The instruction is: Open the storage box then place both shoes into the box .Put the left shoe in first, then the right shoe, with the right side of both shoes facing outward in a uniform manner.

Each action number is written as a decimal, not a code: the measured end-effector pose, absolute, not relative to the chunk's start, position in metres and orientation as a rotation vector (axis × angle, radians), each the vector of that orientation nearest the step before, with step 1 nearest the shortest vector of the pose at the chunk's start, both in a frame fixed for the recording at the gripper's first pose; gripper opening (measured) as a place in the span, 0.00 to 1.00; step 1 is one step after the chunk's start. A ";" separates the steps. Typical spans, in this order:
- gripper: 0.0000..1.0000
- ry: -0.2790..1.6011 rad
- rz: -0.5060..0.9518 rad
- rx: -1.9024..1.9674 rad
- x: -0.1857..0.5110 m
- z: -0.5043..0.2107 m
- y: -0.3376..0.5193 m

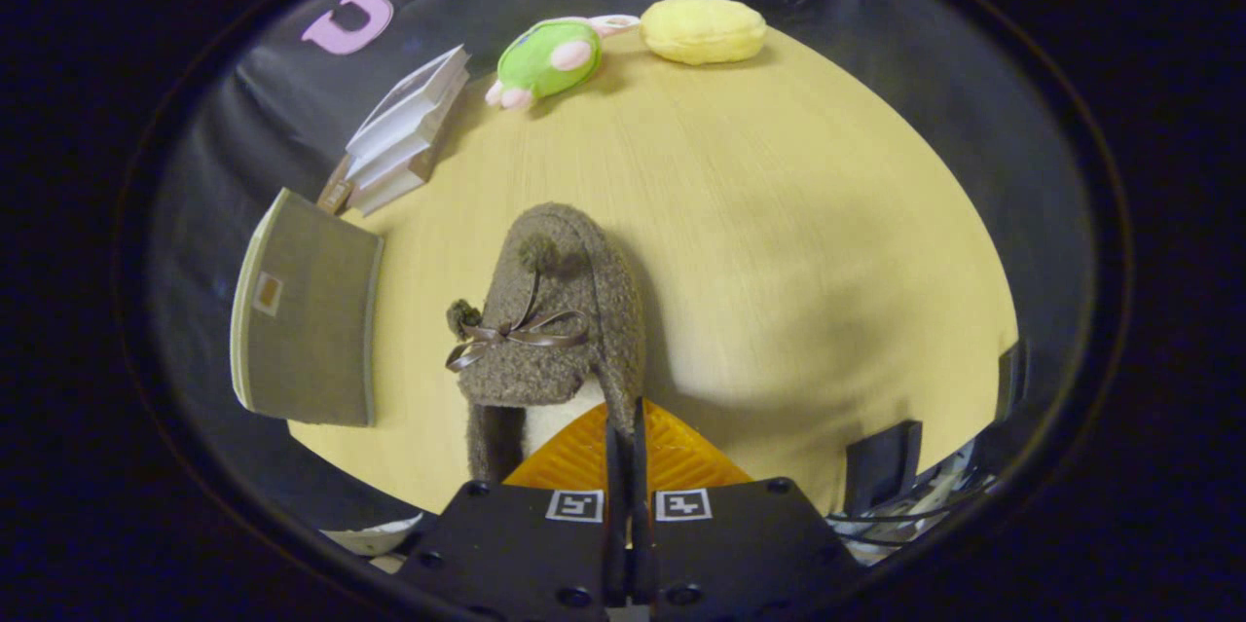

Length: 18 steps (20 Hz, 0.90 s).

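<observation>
A brown fuzzy shoe (550, 311) with a ribbon bow and pompoms points away from me, toe toward the far side of the table. My gripper (624, 427) is shut on it. The two fingers stand almost together, pinching the right-hand rim of the shoe's opening near the heel. The pale lining shows just left of the fingers. To the left of the shoe, at the table's edge, stands the grey-brown storage box (307, 315). I see one flat face of it with a small label, and I cannot tell whether it is open.
A stack of books (404, 130) lies beyond the box. A green plush toy (545, 57) and a yellow plush toy (703, 30) sit at the far edge of the wooden table (798, 242). Dark equipment and cables (896, 486) lie at the near right.
</observation>
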State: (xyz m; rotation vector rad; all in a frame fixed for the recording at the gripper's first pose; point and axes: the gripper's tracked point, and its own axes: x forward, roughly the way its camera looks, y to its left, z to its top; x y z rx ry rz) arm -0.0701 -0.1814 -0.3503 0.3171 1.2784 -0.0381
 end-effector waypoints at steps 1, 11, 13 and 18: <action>0.06 1.271 -0.039 0.331 -0.068 -0.345 -0.177; 0.06 1.188 0.035 0.414 -0.040 -0.273 -0.098; 0.06 1.173 0.058 0.412 -0.034 -0.261 -0.080; 0.06 1.135 0.099 0.424 -0.015 -0.234 -0.033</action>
